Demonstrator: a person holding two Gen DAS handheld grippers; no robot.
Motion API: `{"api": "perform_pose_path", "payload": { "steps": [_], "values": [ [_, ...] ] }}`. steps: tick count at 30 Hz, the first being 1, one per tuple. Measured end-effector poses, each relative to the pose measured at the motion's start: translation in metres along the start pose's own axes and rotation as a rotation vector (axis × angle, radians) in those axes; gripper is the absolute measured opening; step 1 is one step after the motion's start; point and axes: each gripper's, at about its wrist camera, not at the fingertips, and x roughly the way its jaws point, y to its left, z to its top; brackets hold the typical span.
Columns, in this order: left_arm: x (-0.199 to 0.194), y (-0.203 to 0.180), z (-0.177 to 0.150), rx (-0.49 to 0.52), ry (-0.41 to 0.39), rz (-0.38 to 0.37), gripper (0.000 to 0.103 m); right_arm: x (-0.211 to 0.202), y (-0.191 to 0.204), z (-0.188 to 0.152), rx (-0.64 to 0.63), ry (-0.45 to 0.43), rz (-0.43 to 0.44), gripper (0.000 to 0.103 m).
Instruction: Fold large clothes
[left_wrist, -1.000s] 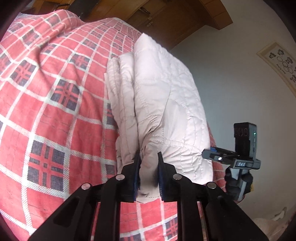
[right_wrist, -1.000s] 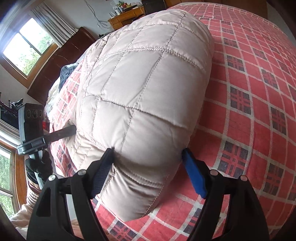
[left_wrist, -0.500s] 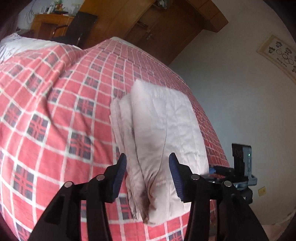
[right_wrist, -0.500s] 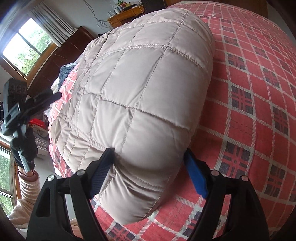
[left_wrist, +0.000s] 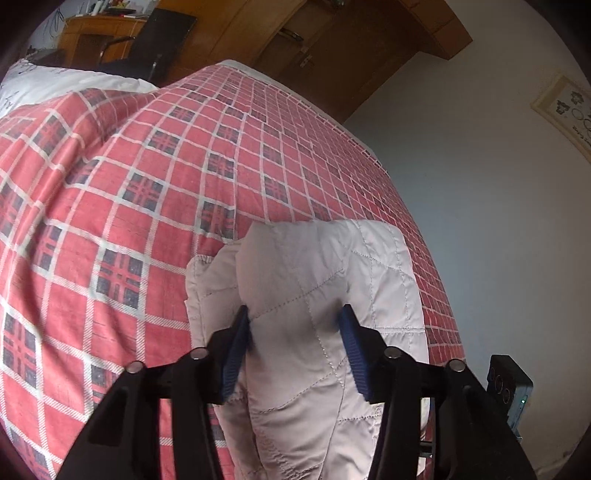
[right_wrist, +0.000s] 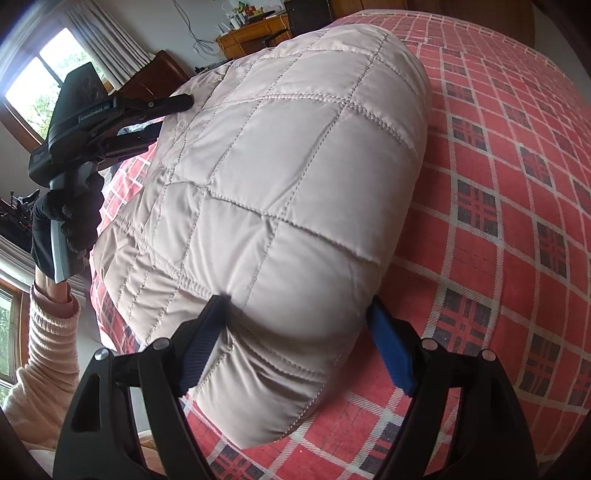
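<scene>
Folded pale beige quilted jacket (right_wrist: 280, 192), stitched in a diamond pattern, lies on the bed covered by a red plaid bedspread with white lines and dark squares (right_wrist: 517, 192), close to the bed's near edge and, in the left wrist view, close to the edge that runs along the pale wall (left_wrist: 491, 221). In that view the jacket (left_wrist: 314, 295) shows stacked layers along its left side, and the left tongs (left_wrist: 295, 343) stand spread apart, blue pads (left_wrist: 236, 350) on either side of the jacket's near end without squeezing it. In the right wrist view the right tongs (right_wrist: 295, 343) are likewise spread wide, their blue pads (right_wrist: 391, 350) flanking the rounded, puffy near corner of the jacket; whether the pads touch the fabric is hard to tell. The left tongs (right_wrist: 92, 110) also appear there as a black device held up over the far left side of the jacket by a hand in a black glove (right_wrist: 70, 221), with a cream ribbed sleeve (right_wrist: 44, 350) below it. Beyond the bed stand a wooden wardrobe (left_wrist: 332, 44), a wooden desk (left_wrist: 99, 33) and a window with curtains (right_wrist: 48, 70).
</scene>
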Motion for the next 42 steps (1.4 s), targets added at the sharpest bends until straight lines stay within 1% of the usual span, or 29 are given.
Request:
{"api": "perform_pose_path", "payload": {
  "steps": [1, 2, 3, 6, 8, 9, 11, 13, 15, 16, 18, 19, 20, 21, 22, 24, 27, 29, 33, 37, 39, 42],
  "values": [
    [-0.001, 0.001, 0.001, -0.006, -0.006, -0.011, 0.024, 0.0, 0.001, 0.0, -0.002, -0.002, -0.004, 0.078],
    [-0.003, 0.0, 0.001, -0.008, -0.012, -0.023, 0.017, 0.0, 0.002, 0.0, -0.006, -0.005, -0.009, 0.078],
    [-0.006, -0.002, 0.0, 0.0, -0.017, -0.027, 0.014, 0.0, 0.003, 0.0, -0.01, -0.008, -0.014, 0.078],
    [-0.014, -0.01, -0.001, 0.027, -0.032, -0.018, 0.012, 0.002, 0.008, -0.002, -0.02, -0.015, -0.026, 0.078],
    [-0.015, -0.012, 0.0, 0.035, -0.026, -0.013, 0.013, 0.003, 0.011, -0.003, -0.023, -0.017, -0.029, 0.078],
    [-0.014, -0.013, 0.001, 0.04, -0.016, -0.011, 0.015, 0.003, 0.011, -0.002, -0.023, -0.017, -0.029, 0.078],
    [-0.01, -0.013, 0.002, 0.047, 0.004, 0.0, 0.026, 0.004, 0.012, -0.003, -0.022, -0.017, -0.028, 0.078],
    [-0.003, -0.013, 0.003, 0.051, 0.023, 0.002, 0.042, 0.004, 0.012, -0.003, -0.021, -0.016, -0.028, 0.078],
    [0.004, -0.015, 0.004, 0.057, 0.038, 0.008, 0.052, 0.005, 0.012, -0.003, -0.021, -0.015, -0.028, 0.078],
    [0.006, -0.016, 0.004, 0.063, 0.041, 0.013, 0.054, 0.005, 0.012, -0.003, -0.021, -0.014, -0.029, 0.079],
    [0.012, -0.018, 0.004, 0.073, 0.047, 0.032, 0.054, 0.006, 0.013, -0.002, -0.021, -0.014, -0.031, 0.079],
    [0.014, -0.018, 0.004, 0.074, 0.046, 0.046, 0.053, 0.006, 0.012, -0.002, -0.021, -0.015, -0.031, 0.079],
    [0.016, -0.018, 0.003, 0.076, 0.045, 0.064, 0.04, 0.005, 0.011, -0.002, -0.019, -0.015, -0.031, 0.079],
    [0.016, -0.016, 0.003, 0.071, 0.044, 0.058, 0.026, 0.006, 0.011, -0.002, -0.018, -0.015, -0.031, 0.079],
    [0.014, -0.014, 0.002, 0.059, 0.037, 0.042, 0.018, 0.006, 0.011, -0.002, -0.019, -0.015, -0.03, 0.079],
    [0.008, -0.013, 0.0, 0.047, 0.02, 0.024, 0.013, 0.006, 0.011, -0.001, -0.02, -0.015, -0.03, 0.079],
    [-0.009, -0.013, -0.004, 0.042, -0.015, 0.01, 0.011, 0.006, 0.013, -0.002, -0.03, -0.017, -0.032, 0.079],
    [-0.013, -0.01, -0.006, 0.045, -0.012, 0.01, 0.011, 0.007, 0.015, -0.002, -0.038, -0.017, -0.034, 0.079],
    [0.0, 0.006, -0.007, 0.004, 0.033, 0.001, 0.011, 0.007, 0.018, -0.002, -0.044, -0.02, -0.04, 0.079],
    [0.028, 0.022, -0.014, -0.009, 0.103, 0.006, 0.013, 0.007, 0.017, -0.001, -0.039, -0.021, -0.035, 0.08],
    [0.035, 0.029, -0.018, -0.026, 0.118, -0.006, 0.014, 0.007, 0.017, -0.001, -0.041, -0.022, -0.038, 0.08],
    [0.04, 0.033, -0.021, -0.023, 0.127, -0.007, 0.016, 0.008, 0.018, 0.0, -0.044, -0.021, -0.044, 0.081]
  ]
}}
